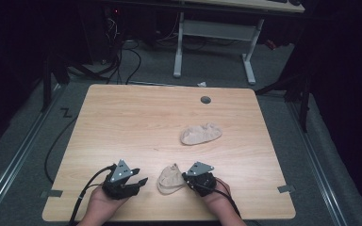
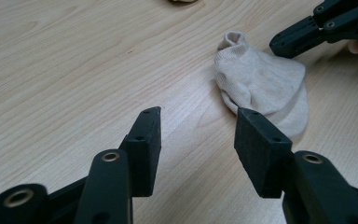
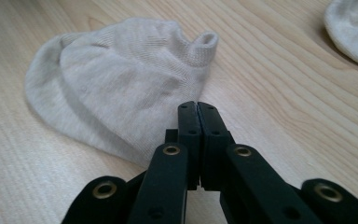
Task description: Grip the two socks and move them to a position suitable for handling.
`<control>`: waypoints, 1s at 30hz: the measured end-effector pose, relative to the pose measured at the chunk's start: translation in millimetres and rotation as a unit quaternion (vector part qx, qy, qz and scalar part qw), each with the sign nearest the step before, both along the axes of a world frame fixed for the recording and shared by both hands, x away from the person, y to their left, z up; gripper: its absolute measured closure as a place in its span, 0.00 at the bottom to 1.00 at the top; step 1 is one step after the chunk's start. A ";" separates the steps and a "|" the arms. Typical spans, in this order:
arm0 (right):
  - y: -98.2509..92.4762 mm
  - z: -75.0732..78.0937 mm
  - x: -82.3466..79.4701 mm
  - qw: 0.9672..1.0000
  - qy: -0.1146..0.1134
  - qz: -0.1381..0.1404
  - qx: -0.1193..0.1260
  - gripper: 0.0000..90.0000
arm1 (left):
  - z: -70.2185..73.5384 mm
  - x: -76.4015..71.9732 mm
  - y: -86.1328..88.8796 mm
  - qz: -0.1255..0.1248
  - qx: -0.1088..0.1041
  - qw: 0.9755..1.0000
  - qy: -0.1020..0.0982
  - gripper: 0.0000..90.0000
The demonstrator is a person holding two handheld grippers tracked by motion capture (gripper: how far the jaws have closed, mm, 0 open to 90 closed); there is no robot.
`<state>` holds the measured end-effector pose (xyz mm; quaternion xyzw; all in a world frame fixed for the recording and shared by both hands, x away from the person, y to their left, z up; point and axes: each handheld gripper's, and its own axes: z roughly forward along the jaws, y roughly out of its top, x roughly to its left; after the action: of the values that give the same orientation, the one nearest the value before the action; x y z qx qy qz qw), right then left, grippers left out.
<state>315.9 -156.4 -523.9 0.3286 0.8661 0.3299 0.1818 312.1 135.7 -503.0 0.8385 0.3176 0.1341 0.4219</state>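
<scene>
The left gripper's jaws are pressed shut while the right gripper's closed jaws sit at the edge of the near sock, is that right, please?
Not quite: the left gripper is open, its jaws standing well apart over bare wood in the left gripper view. The right gripper is indeed closed at the near sock's edge.

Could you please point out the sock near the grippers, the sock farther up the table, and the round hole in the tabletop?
near sock [image 1: 170,179]: high view, middle of its fabric.
far sock [image 1: 200,133]: high view, centre of its body.
round hole [image 1: 205,100]: high view, middle of the grey opening.
</scene>
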 end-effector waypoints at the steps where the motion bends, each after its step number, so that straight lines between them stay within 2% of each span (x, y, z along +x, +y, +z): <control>1: 1.2 -0.1 -1.0 1.000 -0.001 0.002 0.000 0.99 | 0.2 -0.2 0.1 0.000 0.000 1.000 0.000 0.57; 8: 10.8 0.0 -9.9 1.000 0.001 0.024 -0.004 0.98 | -1.0 -1.5 -3.0 -0.004 0.002 1.000 0.001 0.57; 11: 11.9 1.2 -11.6 1.000 -0.003 0.024 -0.004 0.97 | -1.5 -1.8 -4.3 -0.006 0.003 1.000 0.002 0.57; 12: 12.5 6.3 -13.9 1.000 -0.016 0.018 0.002 0.96 | -1.9 -1.8 -5.2 -0.007 0.004 1.000 0.001 0.58; 13: 12.5 6.3 -13.9 1.000 -0.016 0.018 0.002 0.96 | -2.1 -1.7 -5.9 -0.007 0.004 1.000 0.002 0.58; 15: 15.3 12.4 -16.8 0.999 -0.021 0.016 0.025 0.93 | -3.3 -1.3 -8.5 -0.009 0.004 1.000 0.004 0.60; 17: 22.0 15.8 -19.6 0.999 -0.028 0.025 0.037 0.89 | -4.4 -1.0 -11.0 -0.013 0.006 1.000 0.006 0.60; 18: 34.3 15.7 -22.0 0.998 -0.030 0.039 0.038 0.80 | -5.3 -0.9 -13.1 -0.016 0.007 1.000 0.009 0.62; 19: 34.3 15.7 -22.0 0.998 -0.030 0.039 0.038 0.80 | -5.8 -1.1 -14.4 -0.017 0.008 1.000 0.009 0.62; 21: 44.9 12.9 -22.2 0.998 -0.032 0.042 0.027 0.72 | -6.7 -1.4 -17.5 -0.018 0.012 1.000 0.008 0.63; 22: 51.3 9.8 -20.5 0.998 -0.024 0.048 0.025 0.69 | -8.1 -1.1 -20.5 -0.016 0.011 1.000 0.010 0.64; 25: 56.0 6.5 -20.0 0.998 -0.022 0.050 0.012 0.69 | -10.0 0.3 -23.9 -0.010 0.011 1.000 0.013 0.64; 26: 57.2 3.0 -19.1 0.999 -0.019 0.050 0.003 0.71 | -10.9 1.0 -25.7 -0.010 0.015 1.000 0.015 0.65; 30: 56.2 0.8 -18.9 0.999 -0.016 0.050 -0.002 0.77 | -15.4 2.8 -33.0 -0.007 0.032 0.999 0.015 0.66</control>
<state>297.0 -100.2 -523.1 0.2796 0.8791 0.3416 0.1797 315.0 102.6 -518.5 0.8556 0.3135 0.1288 0.3912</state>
